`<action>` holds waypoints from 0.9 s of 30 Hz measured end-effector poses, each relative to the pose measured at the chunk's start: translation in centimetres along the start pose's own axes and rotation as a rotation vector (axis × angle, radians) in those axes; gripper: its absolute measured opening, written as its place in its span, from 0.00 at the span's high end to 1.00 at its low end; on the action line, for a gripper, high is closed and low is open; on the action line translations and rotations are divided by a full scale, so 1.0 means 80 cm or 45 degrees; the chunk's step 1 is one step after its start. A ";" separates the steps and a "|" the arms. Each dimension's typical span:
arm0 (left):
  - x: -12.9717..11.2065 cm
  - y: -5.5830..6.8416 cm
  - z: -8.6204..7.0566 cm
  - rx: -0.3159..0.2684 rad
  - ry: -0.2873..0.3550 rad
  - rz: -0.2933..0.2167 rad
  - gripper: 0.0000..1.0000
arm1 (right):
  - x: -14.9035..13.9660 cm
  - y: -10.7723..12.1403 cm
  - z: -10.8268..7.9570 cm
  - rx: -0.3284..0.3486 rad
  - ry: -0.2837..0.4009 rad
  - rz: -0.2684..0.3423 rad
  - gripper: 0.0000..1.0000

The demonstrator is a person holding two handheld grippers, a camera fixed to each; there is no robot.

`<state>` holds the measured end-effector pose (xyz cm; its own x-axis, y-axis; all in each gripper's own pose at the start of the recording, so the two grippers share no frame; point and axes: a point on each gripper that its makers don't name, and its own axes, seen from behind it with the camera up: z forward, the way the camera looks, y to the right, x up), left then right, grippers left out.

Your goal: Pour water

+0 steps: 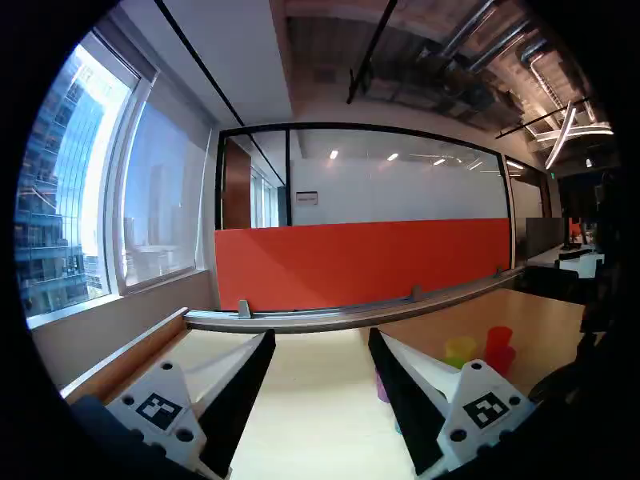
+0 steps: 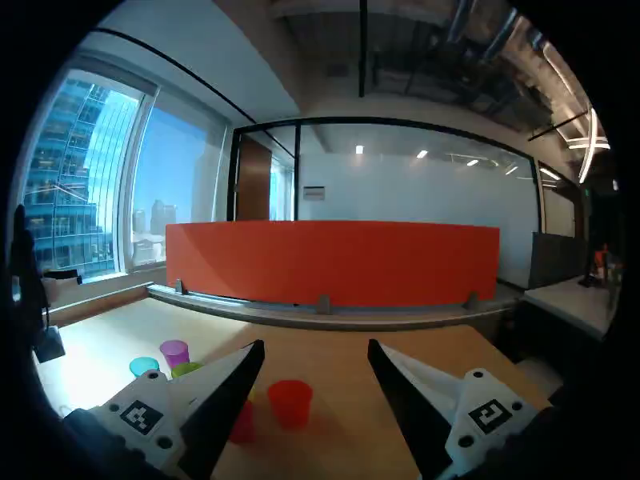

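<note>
Left gripper (image 1: 322,336): fingers stood apart and empty above the pale desk (image 1: 320,416).
Right gripper (image 2: 316,346): likewise spread, gripping nothing.
Red cup (image 2: 290,402): stood upright on the desk, just ahead of the right fingers.
Neighbours: purple cup (image 2: 174,353) and teal cup (image 2: 144,366) were grouped farther left.
Handling: probably light, thin, smooth plastic; best pinched gently at mid-wall, as it could flex or slip.

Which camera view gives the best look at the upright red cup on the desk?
The right gripper view: the red cup stands whole and close, just ahead of the right hand-held gripper. The left gripper view has reddish cups small at its right side, overlapping; which one matches is unclear.
</note>
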<state>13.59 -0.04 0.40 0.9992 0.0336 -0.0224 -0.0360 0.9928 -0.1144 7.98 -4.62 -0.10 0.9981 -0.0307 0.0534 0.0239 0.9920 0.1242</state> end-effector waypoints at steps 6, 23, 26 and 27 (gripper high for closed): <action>0.044 0.003 0.005 -0.053 0.019 -0.030 0.14 | 0.039 -0.004 0.006 0.025 0.004 -0.008 0.00; 0.091 0.037 0.013 -0.277 -0.019 -0.064 0.14 | 0.071 -0.029 0.007 0.181 0.007 0.027 0.00; 0.091 0.048 0.012 -0.335 -0.034 -0.058 0.14 | 0.074 -0.040 0.007 0.237 0.003 0.026 0.00; 0.091 0.052 0.011 -0.354 -0.039 -0.053 0.14 | 0.075 -0.045 0.007 0.263 0.003 0.024 0.00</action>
<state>20.72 4.45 0.67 0.9998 0.0014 0.0174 0.0053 0.9239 -0.3826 13.85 -8.44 0.33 0.9984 -0.0116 0.0554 -0.0070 0.9461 0.3237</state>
